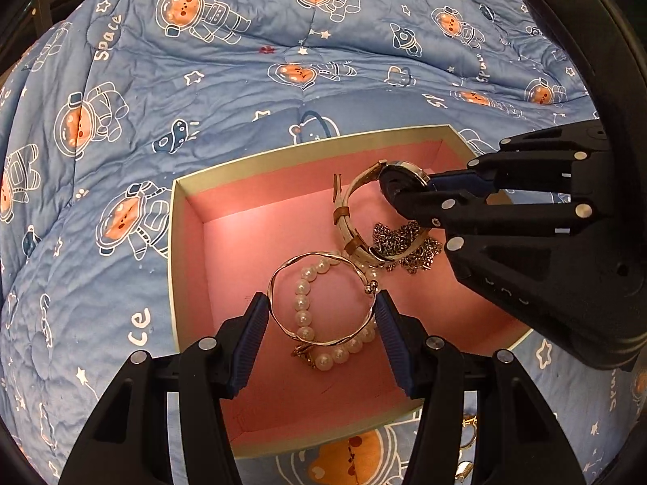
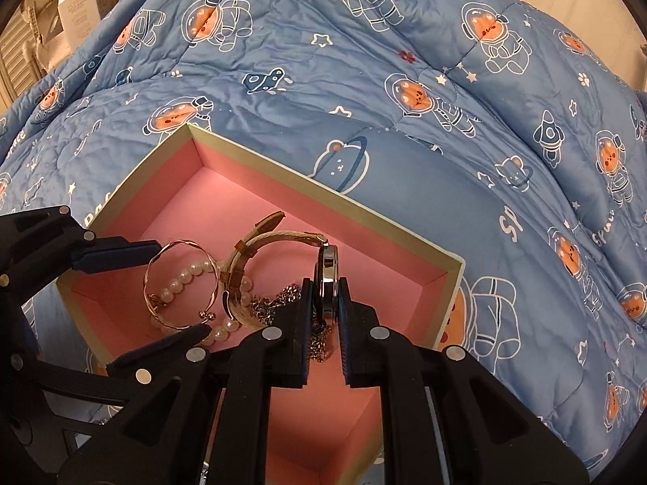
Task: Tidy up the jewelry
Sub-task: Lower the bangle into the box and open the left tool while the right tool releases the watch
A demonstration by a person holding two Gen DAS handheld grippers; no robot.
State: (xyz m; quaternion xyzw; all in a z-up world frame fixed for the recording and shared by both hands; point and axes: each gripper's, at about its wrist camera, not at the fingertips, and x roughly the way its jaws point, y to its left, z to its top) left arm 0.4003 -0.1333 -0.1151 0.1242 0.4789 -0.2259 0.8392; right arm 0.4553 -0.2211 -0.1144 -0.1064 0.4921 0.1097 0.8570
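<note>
I count four pieces of jewelry over the one pink-lined box (image 1: 190,242). The single gold bangle (image 1: 321,297) sits between the blue pads of my left gripper (image 1: 321,315), whose jaws stand about half apart with a pad against each side of the ring, so I have it held above the box floor. One pearl bracelet (image 1: 307,323) lies on the pink floor beneath it, showing through the bangle. The one wristwatch (image 2: 327,279), with its pale strap and brown loops, is pinched by its round case in my right gripper (image 2: 326,307), whose jaws are almost fully closed on the case edge; the strap arches out to the left inside the box. One silver chain (image 1: 400,242) lies heaped on the floor under the watch, partly hidden by my right gripper.

The box rests on a blue quilt (image 1: 242,81) printed with astronaut bears. Beyond the near rim, a few small gold pieces (image 1: 467,444) lie on the quilt; I cannot tell what they are.
</note>
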